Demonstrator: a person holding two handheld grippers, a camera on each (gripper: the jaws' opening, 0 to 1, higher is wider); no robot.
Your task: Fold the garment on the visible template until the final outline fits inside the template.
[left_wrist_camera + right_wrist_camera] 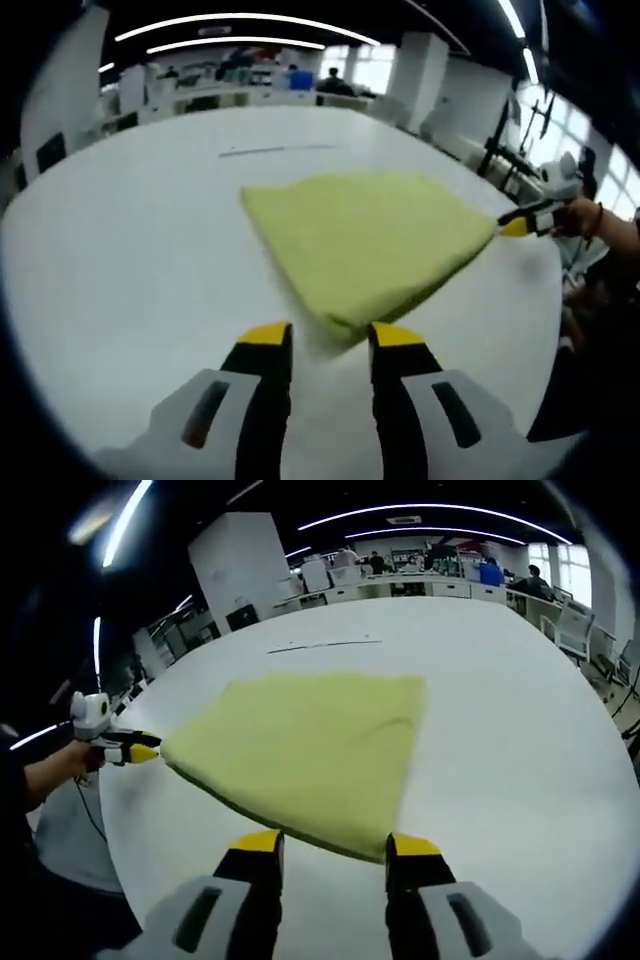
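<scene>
A yellow-green garment [370, 240] lies folded flat on the white table [130, 250], roughly wedge-shaped. My left gripper [330, 340] stands open at its near corner, and the cloth's edge lies just ahead of the gap between the jaws. My right gripper [515, 225] comes in from the right, held by a hand, with its yellow tip at the garment's far right corner. In the right gripper view the garment [310, 750] spreads ahead of my right gripper [333, 845], which is open with the near edge between its jaws. There the left gripper [145, 750] touches the left corner.
A thin dark line [280, 150] is marked on the table beyond the garment, also seen as a line [320, 645] in the right gripper view. Desks, chairs and people [490, 570] stand far behind. The table edge [120, 810] runs close to the person's sleeve.
</scene>
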